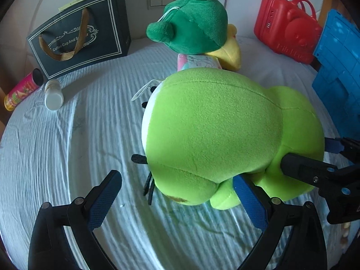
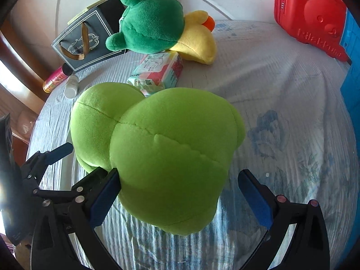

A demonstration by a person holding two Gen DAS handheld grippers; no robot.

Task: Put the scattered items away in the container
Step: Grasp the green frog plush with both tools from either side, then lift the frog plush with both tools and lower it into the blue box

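A large lime-green plush toy (image 1: 213, 130) lies on the white bedspread (image 1: 67, 135), seen from behind in both views (image 2: 162, 153). My left gripper (image 1: 177, 190) is open, with the plush's lower edge between its fingers and its right pad against the plush. My right gripper (image 2: 180, 180) is open around the plush's rear, its left pad touching the fabric; it also shows at the right of the left wrist view (image 1: 310, 157). A blue container (image 1: 337, 74) stands at the right edge, also in the right wrist view (image 2: 351, 51).
A dark green and yellow duck plush (image 1: 195, 22) lies behind, with a tissue pack (image 2: 157, 72) in front of it. A dark gift bag (image 1: 78, 36), a pink can (image 1: 22, 87) and a white bottle (image 1: 53, 94) sit at the left. A red case (image 1: 285, 27) leans at the back right.
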